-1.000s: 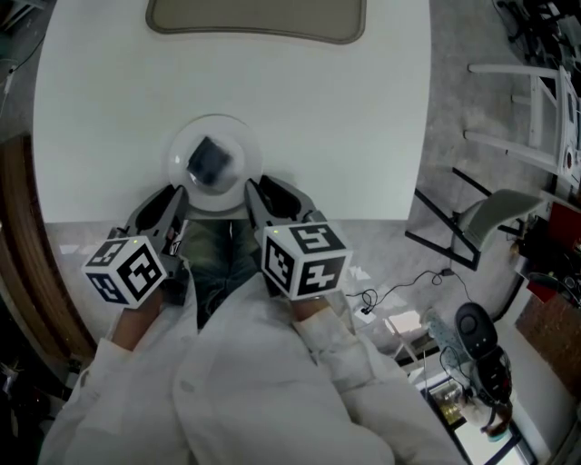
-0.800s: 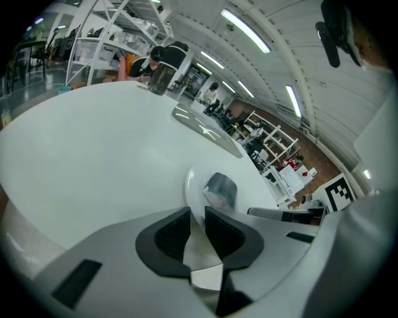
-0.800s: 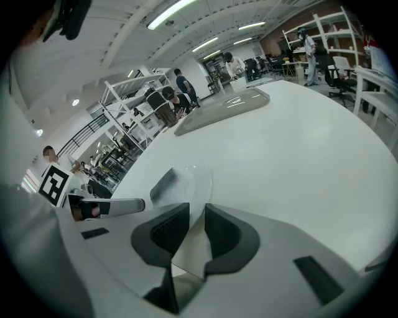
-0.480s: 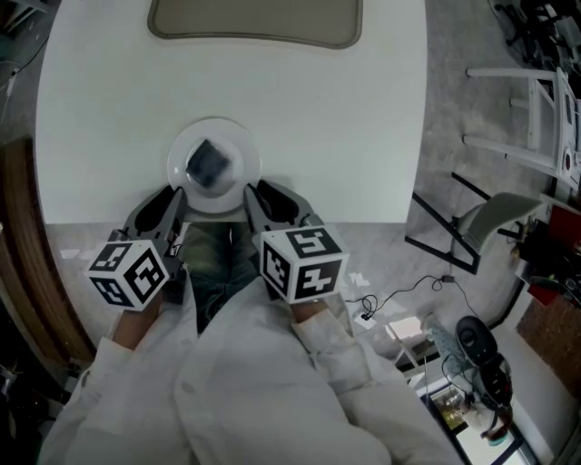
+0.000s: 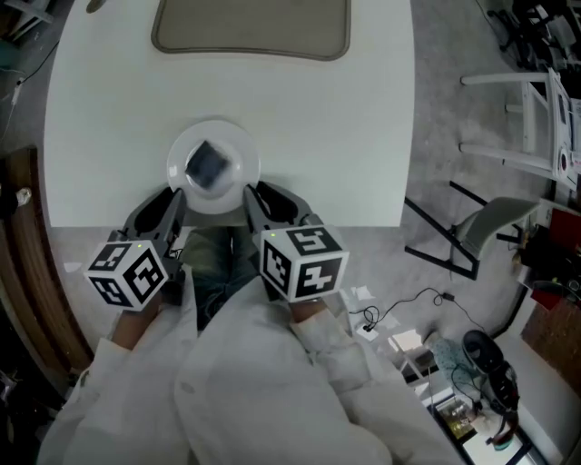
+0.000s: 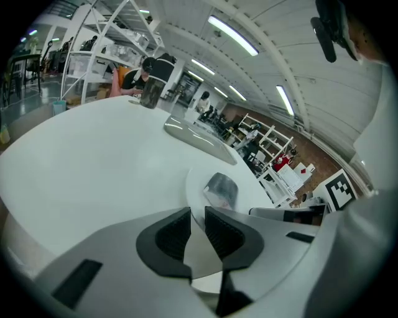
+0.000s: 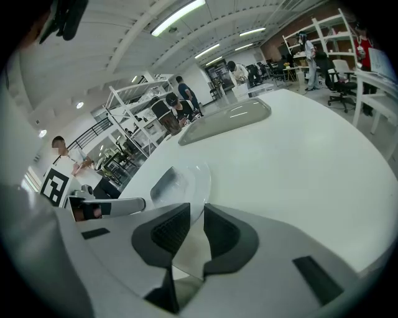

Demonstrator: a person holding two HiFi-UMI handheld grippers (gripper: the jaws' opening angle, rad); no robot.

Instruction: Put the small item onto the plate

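A small dark grey item (image 5: 208,163) lies on a clear round plate (image 5: 238,154) near the front edge of the white table (image 5: 363,118). My left gripper (image 5: 178,196) sits just below the plate's left side and my right gripper (image 5: 258,193) just below its right side; neither touches it. In the left gripper view the left gripper (image 6: 197,215) shows a narrow gap with nothing in it, and the item (image 6: 222,188) on the plate (image 6: 190,185) lies just beyond. The right gripper (image 7: 196,214) has been closing slightly. Nothing is between its jaws. Its plate (image 7: 198,180) and item (image 7: 164,183) are ahead-left.
A long grey-beige mat (image 5: 250,24) lies at the table's far end. To the right of the table stand a grey chair (image 5: 495,218) and a white rack (image 5: 536,109). Cables and loose gear (image 5: 454,363) litter the floor at lower right.
The head view has drifted a little. Both grippers, the plate and the item keep their places.
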